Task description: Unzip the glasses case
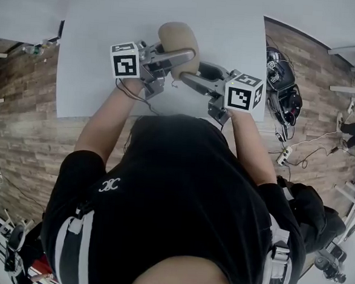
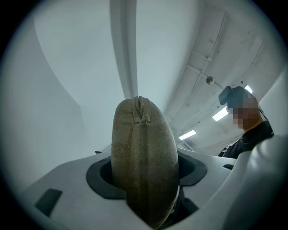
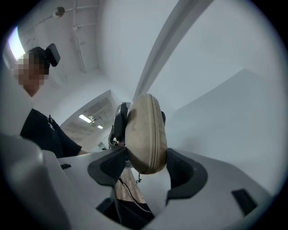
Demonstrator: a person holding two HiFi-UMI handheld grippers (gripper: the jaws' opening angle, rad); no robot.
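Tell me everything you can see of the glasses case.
The glasses case is a tan oval pouch with a rough, fabric-like surface. A zipper seam runs round its edge and looks shut. It is held up over the white table, clamped between the jaws of the left hand-held gripper. The right hand-held gripper has open jaws on either side of its other end.

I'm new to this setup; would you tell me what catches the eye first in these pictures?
The tan glasses case, held up over the white table, stands out first, clamped by the left gripper. From the other side the right gripper faces it with fingers spread either side of its end, not pressing.
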